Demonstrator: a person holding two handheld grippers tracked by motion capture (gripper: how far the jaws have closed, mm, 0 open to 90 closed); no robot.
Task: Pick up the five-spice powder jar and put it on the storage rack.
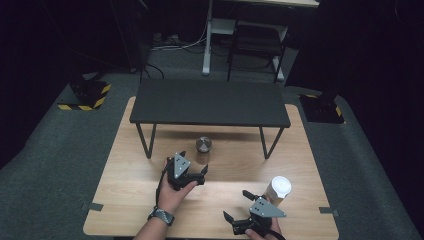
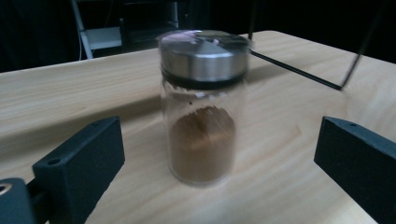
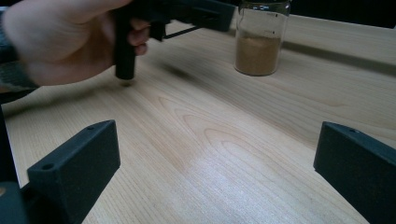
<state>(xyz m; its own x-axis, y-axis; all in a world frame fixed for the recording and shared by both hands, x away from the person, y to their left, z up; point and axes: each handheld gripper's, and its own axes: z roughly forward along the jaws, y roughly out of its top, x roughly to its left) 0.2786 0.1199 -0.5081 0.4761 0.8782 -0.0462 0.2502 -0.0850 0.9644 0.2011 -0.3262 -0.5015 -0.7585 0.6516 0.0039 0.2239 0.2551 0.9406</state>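
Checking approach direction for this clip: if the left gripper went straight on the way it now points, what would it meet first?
Most likely the spice jar: it stands upright on the table, centred ahead of the open left gripper. Nothing shows between them.

Your left gripper [image 1: 198,176] is matte black with blocky, squared jaws, each showing a small round hole near its tip in the left gripper view, and it carries a grey three-cornered plate [image 1: 180,165] dotted with small fixings on top. Behind it, your left wrist wears a dark watch [image 1: 161,215] with a patterned band — the forearm beyond is bare. Your right gripper [image 1: 237,207] is the same build — black body, grey three-cornered plate just behind the jaws, the same small holes.
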